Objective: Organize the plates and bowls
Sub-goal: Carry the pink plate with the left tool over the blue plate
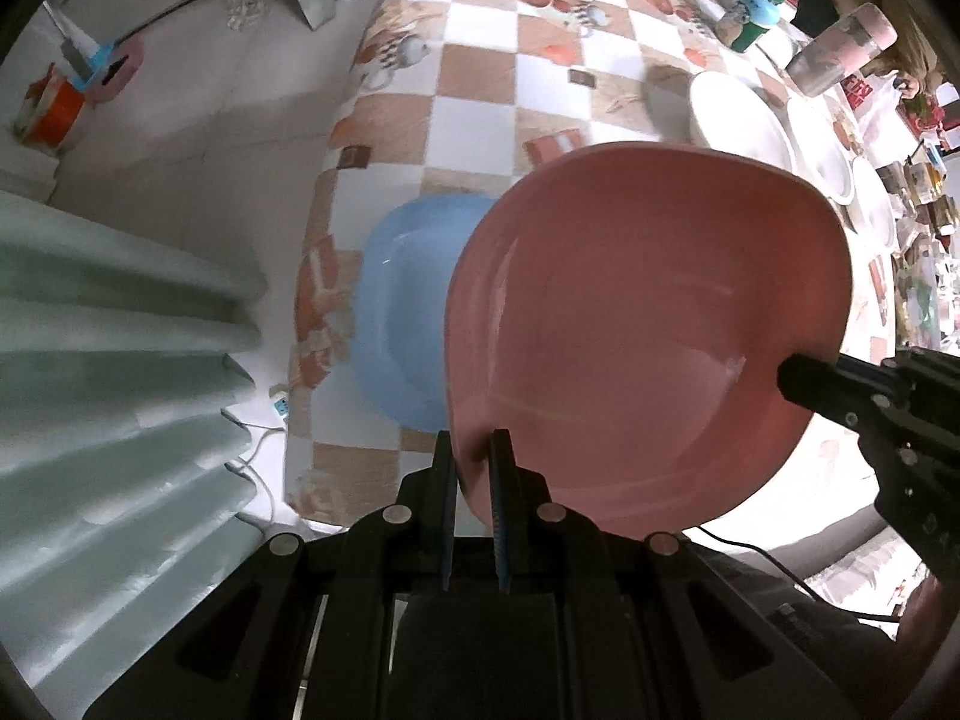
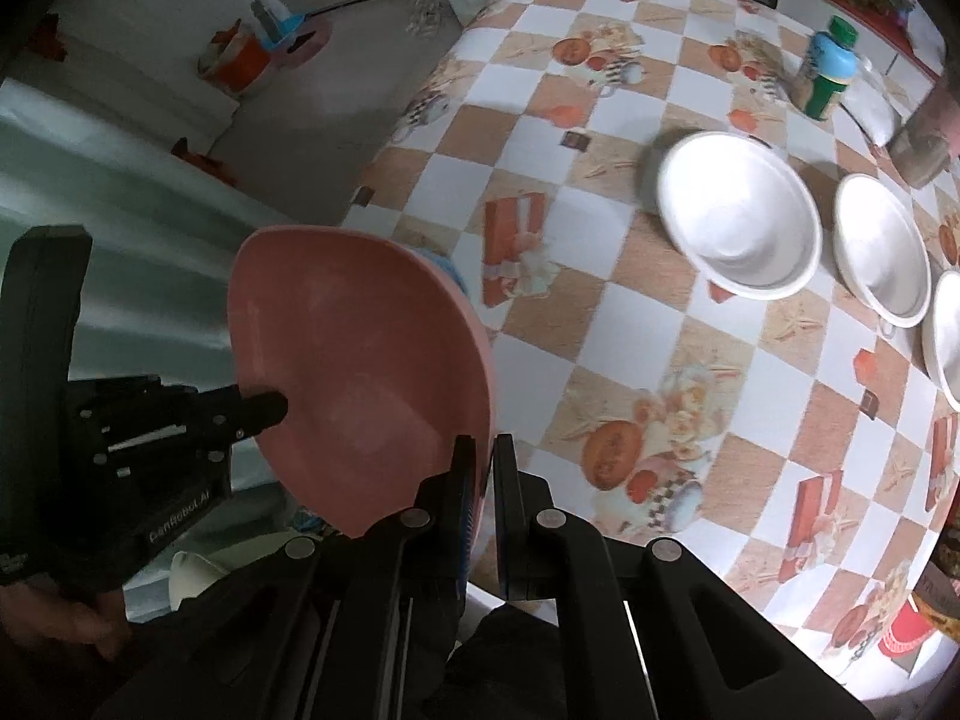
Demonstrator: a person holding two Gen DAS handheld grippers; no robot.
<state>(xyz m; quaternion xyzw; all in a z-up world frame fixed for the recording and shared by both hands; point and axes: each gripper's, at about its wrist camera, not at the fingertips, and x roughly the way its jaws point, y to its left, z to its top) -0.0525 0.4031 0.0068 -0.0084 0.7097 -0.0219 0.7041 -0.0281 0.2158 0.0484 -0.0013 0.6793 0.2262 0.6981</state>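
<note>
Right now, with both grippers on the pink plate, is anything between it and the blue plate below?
Nothing visible does. The pink plate, clamped by the left gripper and right gripper, hangs above the blue plate, whose visible surface is bare.

Both grippers point downward, left gripper (image 1: 474, 450) and right gripper (image 2: 483, 456) clamped shut on opposite rims.

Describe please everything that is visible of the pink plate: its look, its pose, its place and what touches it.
The pink plate is a smooth, glossy dish of rounded-square shape with a raised rim; it looks like plastic or melamine. It is empty and held in the air, tilted, above the edge of the checkered tablecloth. The left claw and the right claw each pinch its rim on opposite sides. A blue plate lies on the table beneath it.
</note>
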